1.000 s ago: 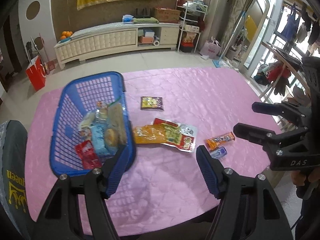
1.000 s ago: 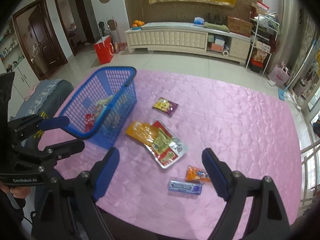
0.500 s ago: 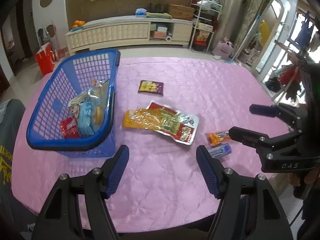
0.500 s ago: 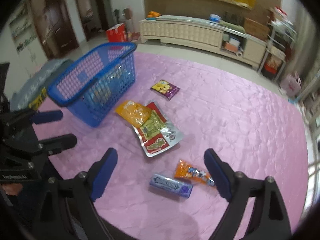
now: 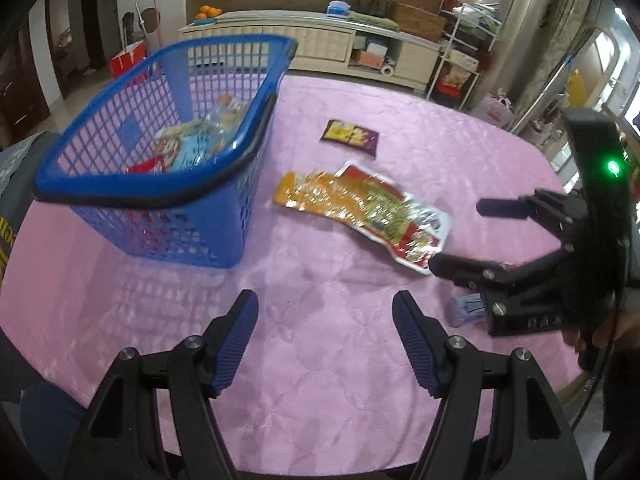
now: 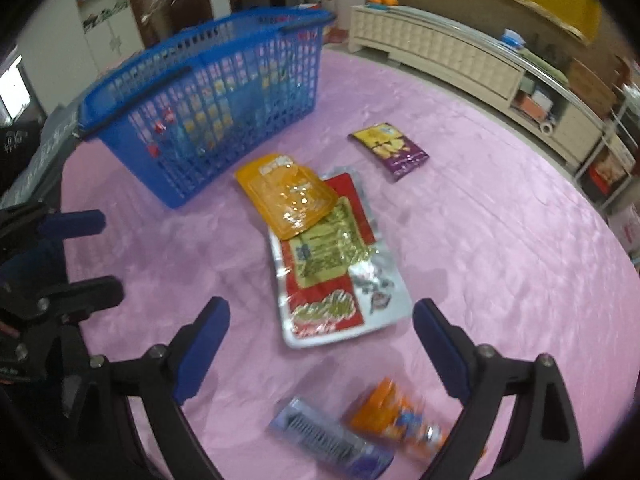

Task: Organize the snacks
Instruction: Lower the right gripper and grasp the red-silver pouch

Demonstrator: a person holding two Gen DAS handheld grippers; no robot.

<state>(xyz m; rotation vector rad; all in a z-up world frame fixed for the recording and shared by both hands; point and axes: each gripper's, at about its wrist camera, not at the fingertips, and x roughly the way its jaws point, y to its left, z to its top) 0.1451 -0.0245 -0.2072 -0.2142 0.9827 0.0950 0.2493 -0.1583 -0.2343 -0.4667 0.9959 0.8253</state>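
A blue mesh basket [image 5: 168,200] with several snack packs in it stands on the pink tablecloth [image 5: 312,360] at the left. Beside it lie an orange packet [image 6: 286,196] overlapping a silver-and-red packet [image 6: 340,280], with a purple-and-yellow packet [image 6: 390,150] farther back. A small blue bar [image 6: 328,440] and a small orange pack [image 6: 396,416] lie near the front edge. My left gripper [image 5: 322,312] hangs open over bare cloth in front of the basket. My right gripper [image 6: 320,312] is wide open; the silver packet's near end shows between its fingers, untouched.
A long cream cabinet [image 5: 320,44] and a wire shelf rack [image 5: 468,40] stand beyond the table's far edge. A dark chair back [image 6: 36,160] is at the basket's side. Each gripper shows in the other's view, the right gripper [image 5: 460,238] close to the blue bar [image 5: 466,310].
Both grippers have come down toward the table and rolled, so basket and snacks loom larger. The right jaws have spread a little wider. No snack has moved.
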